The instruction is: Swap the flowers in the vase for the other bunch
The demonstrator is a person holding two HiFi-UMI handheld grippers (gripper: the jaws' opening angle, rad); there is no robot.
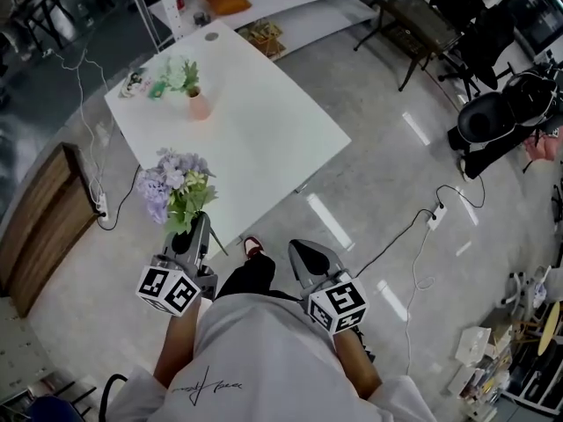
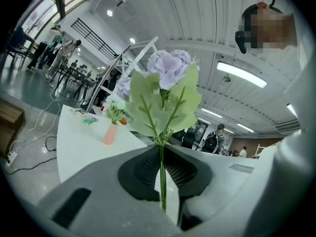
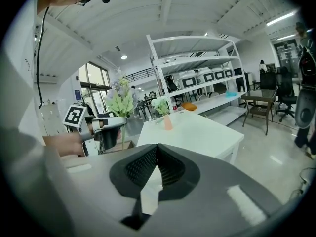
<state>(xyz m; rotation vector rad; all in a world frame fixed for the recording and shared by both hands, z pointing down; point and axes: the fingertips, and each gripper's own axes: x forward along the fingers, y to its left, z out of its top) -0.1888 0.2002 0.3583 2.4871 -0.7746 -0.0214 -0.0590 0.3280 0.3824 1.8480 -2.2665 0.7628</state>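
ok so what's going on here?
A person stands just short of the white table with a hand-held gripper in each hand. The left hand-held gripper is shut on the stem of a purple flower bunch, held upright. The right hand-held gripper is shut and empty. On the table's far side, the pink vase holds the white-and-green flowers, so the swap isn't done yet.

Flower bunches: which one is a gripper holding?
The purple bunch: its stem is clamped in the left gripper, off the table. The white bunch stands in the pink vase.
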